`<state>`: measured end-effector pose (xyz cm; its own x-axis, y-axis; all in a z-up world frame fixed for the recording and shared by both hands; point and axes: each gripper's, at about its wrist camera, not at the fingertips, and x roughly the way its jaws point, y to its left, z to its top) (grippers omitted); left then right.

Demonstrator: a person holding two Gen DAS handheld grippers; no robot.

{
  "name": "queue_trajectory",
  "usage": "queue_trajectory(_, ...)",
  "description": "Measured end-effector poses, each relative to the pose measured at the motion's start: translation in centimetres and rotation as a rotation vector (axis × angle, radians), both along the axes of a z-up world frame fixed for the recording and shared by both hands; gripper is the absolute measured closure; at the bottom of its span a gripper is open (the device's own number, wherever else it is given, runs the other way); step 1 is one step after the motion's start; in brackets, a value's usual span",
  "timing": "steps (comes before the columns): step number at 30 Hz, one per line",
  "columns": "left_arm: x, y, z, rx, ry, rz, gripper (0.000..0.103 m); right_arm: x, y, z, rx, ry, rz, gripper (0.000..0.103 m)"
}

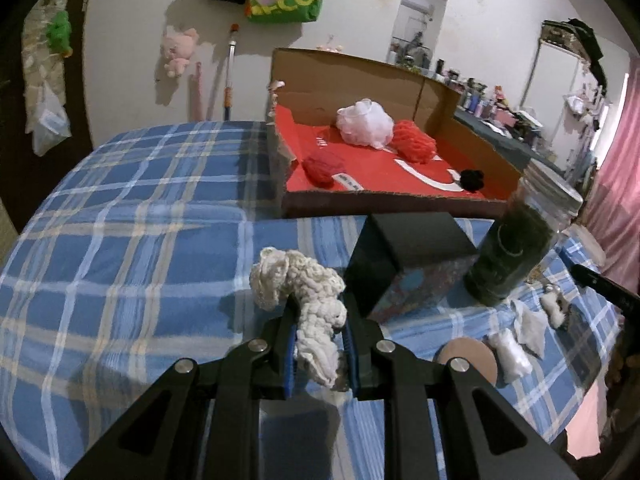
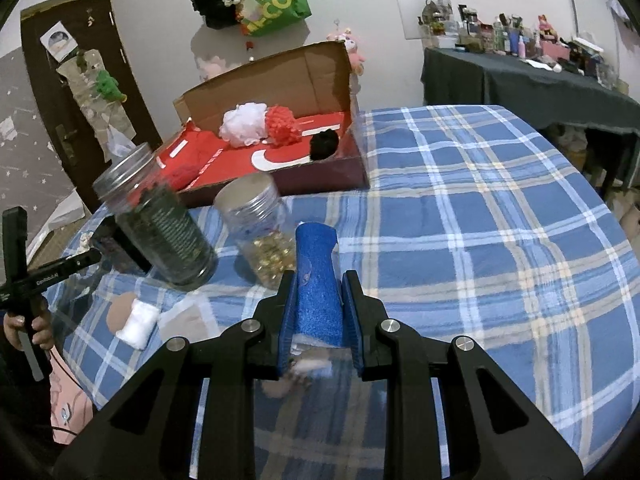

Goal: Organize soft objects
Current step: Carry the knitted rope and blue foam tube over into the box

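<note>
**Both grippers loaded, box ahead**

Clamped in the left gripper (image 1: 320, 312), a cream knitted bundle (image 1: 308, 300) stands upright; the right gripper (image 2: 318, 300) pinches a blue sponge roll (image 2: 318, 276) lengthwise. A red-lined cardboard box (image 1: 472, 148) of soft items lies beyond both, nearer the left hand, across a plaid bedspread (image 2: 460, 220) in a cluttered bedroom.

pompoms (image 1: 414, 141) in box (image 1: 472, 142), jars (image 2: 172, 236) before it

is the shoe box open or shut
Open. The shoe box has its cardboard lid folded back upright, and the white pouf, red yarn and black pompom lie exposed inside.
</note>
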<state>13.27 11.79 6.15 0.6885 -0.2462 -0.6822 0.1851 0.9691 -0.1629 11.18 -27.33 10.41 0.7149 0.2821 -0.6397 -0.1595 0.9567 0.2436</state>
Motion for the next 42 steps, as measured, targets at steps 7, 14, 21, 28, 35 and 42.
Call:
queue_trajectory(7,2.9,0.3,0.4,0.011,-0.003,-0.085,0.083,3.0,-1.2,0.8,0.017,0.011,0.061,0.081)
queue_trajectory(14,4.5,0.6,0.9,0.015,-0.017,-0.166,0.083,6.0,-1.7,1.0,0.047,0.04,0.127,0.081)
queue_trajectory(21,5.7,0.8,1.5,0.035,-0.035,-0.223,0.083,8.0,-2.1,1.2,0.105,0.046,0.196,0.081)
queue_trajectory(28,6.3,0.9,2.2,0.032,-0.066,-0.302,0.083,9.4,-1.9,1.0,0.148,0.058,0.258,0.081)
queue_trajectory(35,6.6,0.1,3.2,0.031,-0.099,-0.363,0.083,10.2,-1.2,1.0,0.158,0.063,0.307,0.081)
queue_trajectory(42,7.6,-1.2,3.9,0.039,-0.103,-0.411,0.083,11.3,-0.6,1.6,0.167,0.064,0.346,0.081)
